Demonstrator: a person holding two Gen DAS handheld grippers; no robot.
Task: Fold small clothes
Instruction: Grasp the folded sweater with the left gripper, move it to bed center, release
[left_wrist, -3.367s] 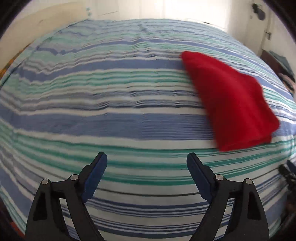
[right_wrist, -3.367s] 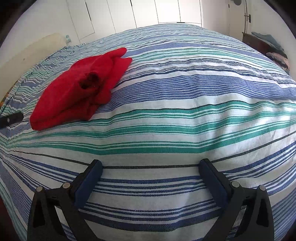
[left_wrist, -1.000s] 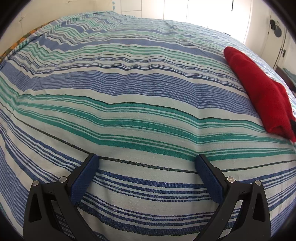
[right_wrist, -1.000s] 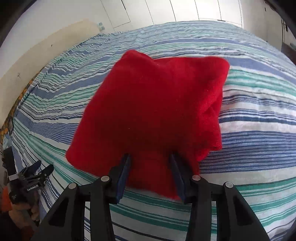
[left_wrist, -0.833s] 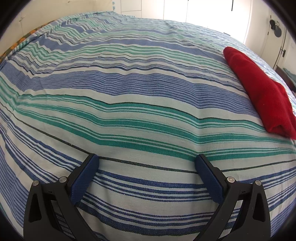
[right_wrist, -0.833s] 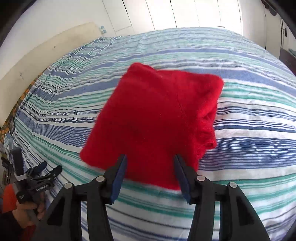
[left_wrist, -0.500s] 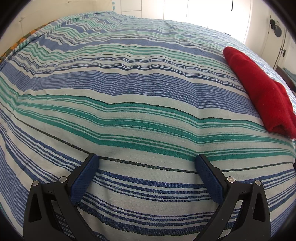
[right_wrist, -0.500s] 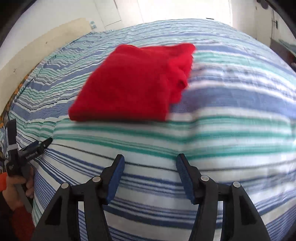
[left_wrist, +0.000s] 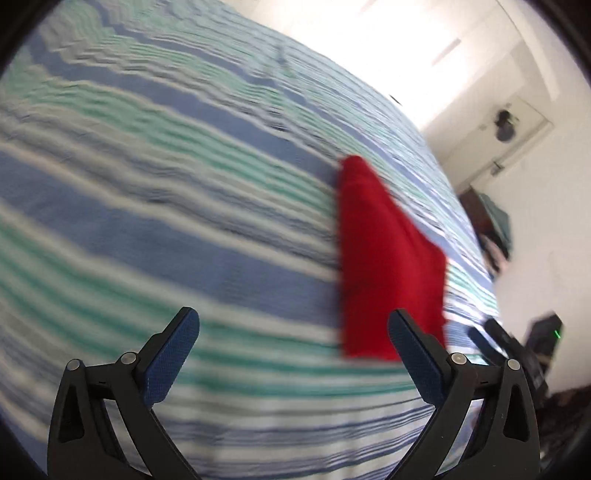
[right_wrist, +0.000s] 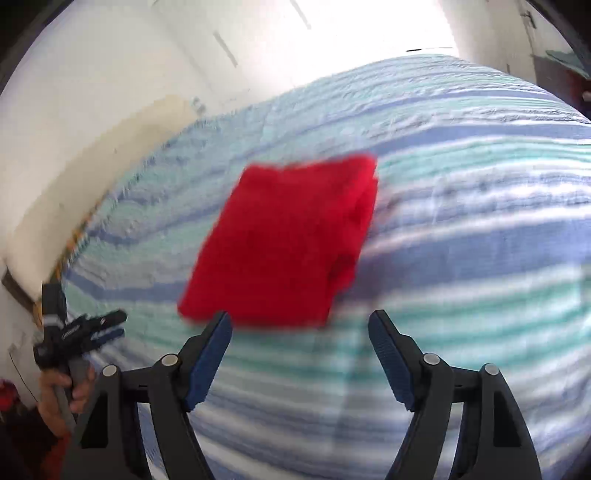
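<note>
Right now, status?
Both tongs, left and right, open, empty; right just opened. Red garment folded on bedspread. Nothing in the way.

No legible text in either view. Left gripper (right_wrist: 79, 332), seen from the right wrist, bears a small white mark; blurred, unreadable.

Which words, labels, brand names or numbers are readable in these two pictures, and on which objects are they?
Nothing is readable.
Left black two-finger tool, in the right wrist view: a small pale marking on its body, too blurred to read.
Folded red fleece garment and blue, green and white striped bedspread: no text visible.
</note>
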